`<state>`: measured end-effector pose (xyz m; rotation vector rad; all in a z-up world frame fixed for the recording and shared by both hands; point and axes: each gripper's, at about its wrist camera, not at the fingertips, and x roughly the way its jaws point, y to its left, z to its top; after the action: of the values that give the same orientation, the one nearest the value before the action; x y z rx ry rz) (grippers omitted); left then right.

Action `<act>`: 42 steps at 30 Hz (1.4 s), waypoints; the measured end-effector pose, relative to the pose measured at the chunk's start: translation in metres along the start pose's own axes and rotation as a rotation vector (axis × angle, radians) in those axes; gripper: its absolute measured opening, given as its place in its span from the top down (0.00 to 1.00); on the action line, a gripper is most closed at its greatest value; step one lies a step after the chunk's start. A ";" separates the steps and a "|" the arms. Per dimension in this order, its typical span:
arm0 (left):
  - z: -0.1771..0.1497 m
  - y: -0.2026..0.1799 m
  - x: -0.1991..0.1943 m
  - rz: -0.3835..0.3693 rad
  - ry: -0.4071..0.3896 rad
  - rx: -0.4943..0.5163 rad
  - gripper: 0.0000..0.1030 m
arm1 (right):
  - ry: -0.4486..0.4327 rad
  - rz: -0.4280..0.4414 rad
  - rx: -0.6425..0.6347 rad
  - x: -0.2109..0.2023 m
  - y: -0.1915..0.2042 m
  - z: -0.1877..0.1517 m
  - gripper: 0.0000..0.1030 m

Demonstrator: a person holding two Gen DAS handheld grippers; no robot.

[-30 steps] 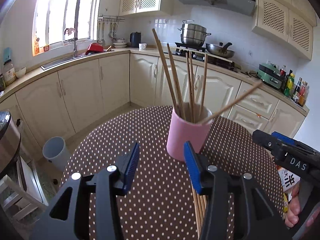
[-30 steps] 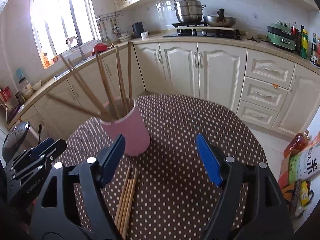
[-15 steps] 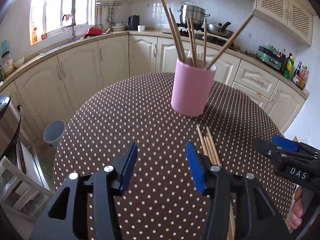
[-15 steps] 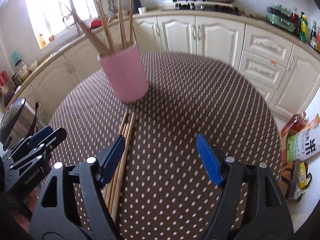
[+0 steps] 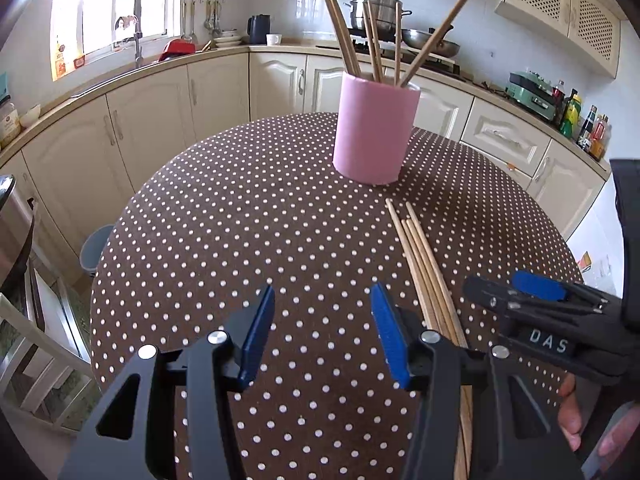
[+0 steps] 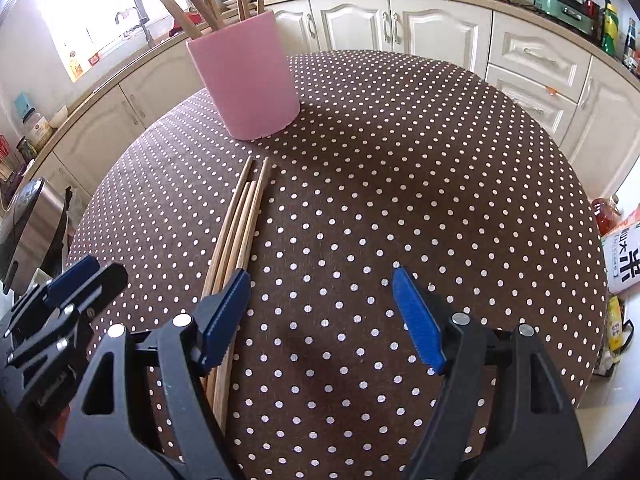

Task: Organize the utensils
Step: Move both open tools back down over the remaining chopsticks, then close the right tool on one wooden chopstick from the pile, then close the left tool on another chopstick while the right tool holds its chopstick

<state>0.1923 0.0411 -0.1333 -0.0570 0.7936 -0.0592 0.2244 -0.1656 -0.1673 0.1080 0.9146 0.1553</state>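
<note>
**Picking the next chopstick off the pile**

Hovering low over the table point(image 5: 224, 216), both tools are sitting with their blue pads spread apart and nothing between them. The left tool point(image 5: 322, 334) is hanging just left of the loose chopsticks point(image 5: 420, 256), and the right tool point(image 6: 320, 312) is straddling bare cloth with its left pad almost over the near ends of the same bundle point(image 6: 236, 224).

The pink cup point(image 5: 376, 132) is standing upright toward the far side of the table, already holding several chopsticks point(image 5: 372, 32) that are fanning out of its mouth. The loose ones are lying flat on the near side of the cup, their far tips stopping just short of its base, packed side by side and pointing toward it.

To my eye the step in hand is taking one stick from that bundle. Doing it well probably means sliding one pad to either side of a single outer stick, away from its neighbours, and closing near the middle so it is not tipping when lifted. The sticks are thin, smooth, round pale wood, so they are likely to roll or come up two at a time. The dotted brown cloth looks soft and may give slightly under a pad. The cup is a plain matte cylinder, wide-mouthed, and crowded inside, so steering a tip into a gap matters.
</note>
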 end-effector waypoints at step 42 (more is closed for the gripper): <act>0.014 -0.035 0.036 -0.115 0.131 0.033 0.46 | -0.010 0.272 0.111 0.033 -0.021 0.023 0.93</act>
<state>0.2264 0.0041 -0.1465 -0.0683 0.9195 -0.1859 0.2646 -0.1813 -0.1821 0.3364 0.8961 0.3557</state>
